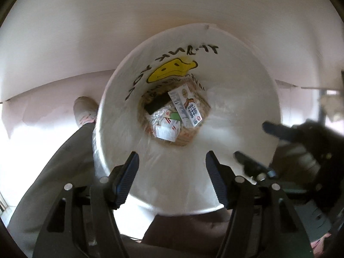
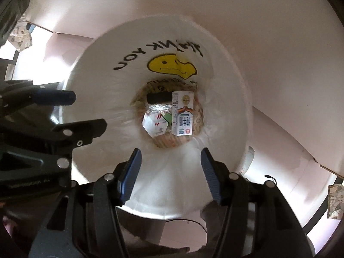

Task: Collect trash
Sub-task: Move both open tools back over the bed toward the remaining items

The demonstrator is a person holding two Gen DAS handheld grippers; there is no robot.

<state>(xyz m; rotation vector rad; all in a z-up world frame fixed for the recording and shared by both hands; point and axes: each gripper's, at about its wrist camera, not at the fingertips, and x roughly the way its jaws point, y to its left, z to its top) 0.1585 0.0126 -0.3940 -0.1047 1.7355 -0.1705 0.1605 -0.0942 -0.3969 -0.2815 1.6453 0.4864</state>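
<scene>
Both black two-finger grippers, left (image 1: pixel 171 164) and right (image 2: pixel 171 161), hang apart-jawed and empty above the white plastic smiley-printed trash bag (image 1: pixel 236 99), the white milk carton (image 1: pixel 186 108) lying flat far below, lengthwise away from them.

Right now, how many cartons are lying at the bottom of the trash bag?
2: the upright-printed tall carton on the right side, and a smaller white carton left of it, beside a black item. More may be hidden underneath.
</scene>
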